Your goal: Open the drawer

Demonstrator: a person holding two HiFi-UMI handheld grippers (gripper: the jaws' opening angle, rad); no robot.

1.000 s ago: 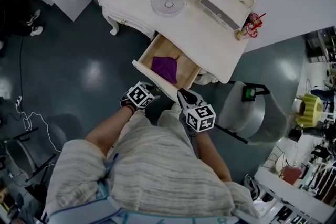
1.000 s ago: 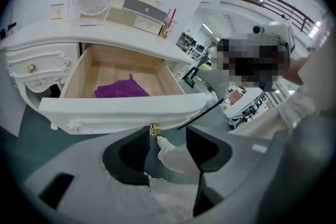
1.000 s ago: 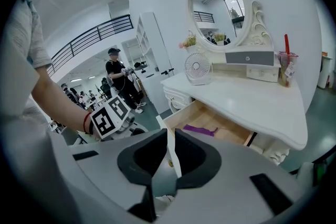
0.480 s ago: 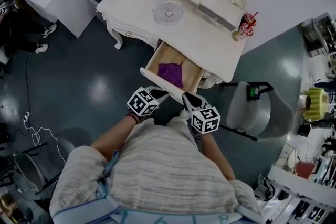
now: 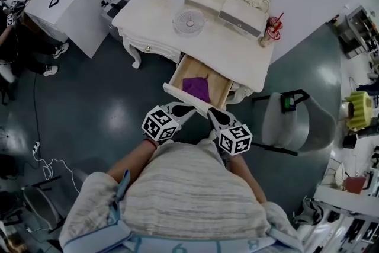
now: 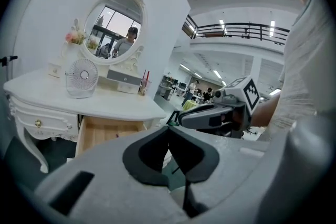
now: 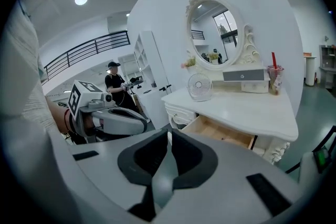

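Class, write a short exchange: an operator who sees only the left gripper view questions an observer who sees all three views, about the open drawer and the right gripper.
Operator: In my view the drawer stands open, but I can't see its floor. Is anything inside?
Observer: Yes. The head view shows a purple cloth lying in it.
Operator: Is the right gripper holding anything?
Observer: No. The right gripper view shows its jaws together, with nothing between them.

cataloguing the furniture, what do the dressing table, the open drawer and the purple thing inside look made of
Dressing table: likely white-painted wood, smooth with carved legs. Drawer: unpainted pale wood inside, matte tan. Purple thing: probably cloth, lying limp with uneven edges.
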